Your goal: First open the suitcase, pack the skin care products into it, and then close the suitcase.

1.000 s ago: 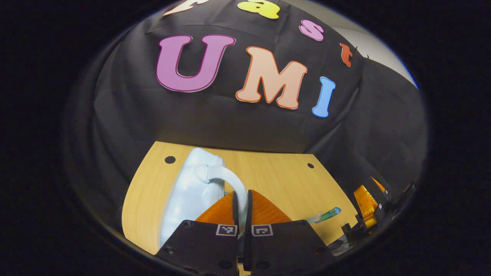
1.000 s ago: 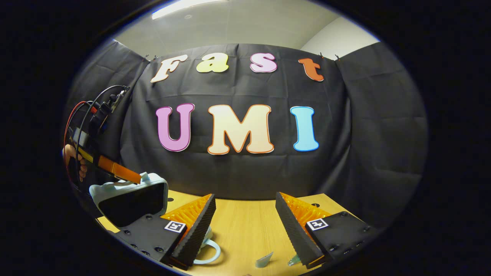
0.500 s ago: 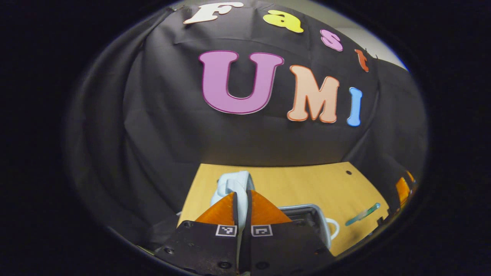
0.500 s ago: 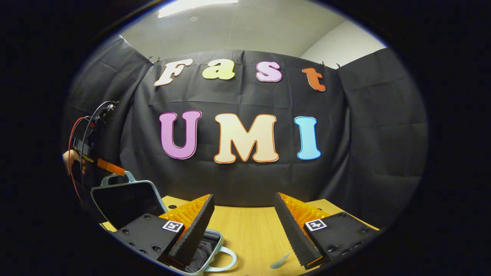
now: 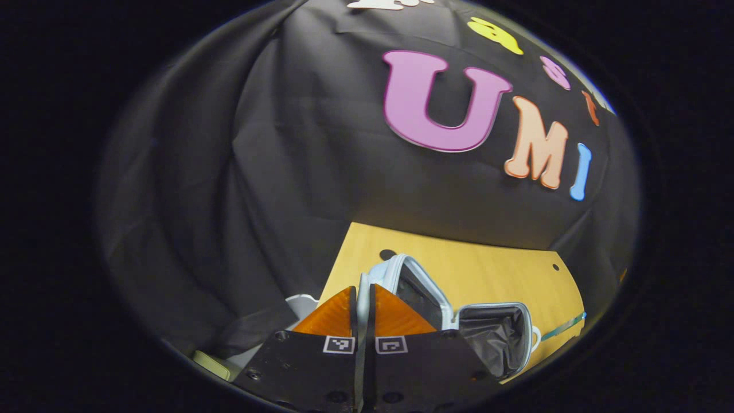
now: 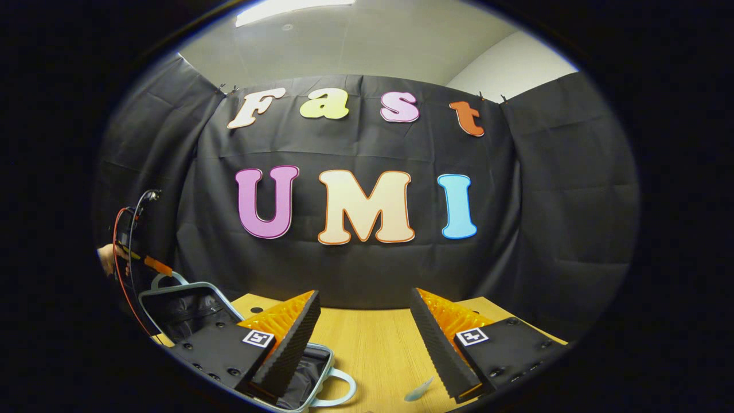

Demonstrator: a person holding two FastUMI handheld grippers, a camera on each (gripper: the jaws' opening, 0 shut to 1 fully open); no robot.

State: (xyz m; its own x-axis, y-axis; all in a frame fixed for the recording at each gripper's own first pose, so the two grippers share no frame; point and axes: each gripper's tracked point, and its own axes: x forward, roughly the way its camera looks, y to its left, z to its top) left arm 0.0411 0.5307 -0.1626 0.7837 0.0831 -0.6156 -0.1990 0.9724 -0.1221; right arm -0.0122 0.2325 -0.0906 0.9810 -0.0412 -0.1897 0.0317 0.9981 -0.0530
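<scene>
on wooden table (image 6: 373, 344), left gripper (image 5: 362, 298) jaws pinch open suitcase (image 5: 493, 332) lid handle; right gripper (image 6: 365, 327) jaws agape, empty.

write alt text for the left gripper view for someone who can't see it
The left gripper is shut on the handle of an open pale blue suitcase, holding its lid up over a wooden table. The dark lined inside of the case faces up, and a slim green tube lies on the table beside it.

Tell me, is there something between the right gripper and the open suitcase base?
Nothing visible. The right gripper hangs open over the table, and the suitcase base lies open beside its left finger, lid swung back.
</scene>
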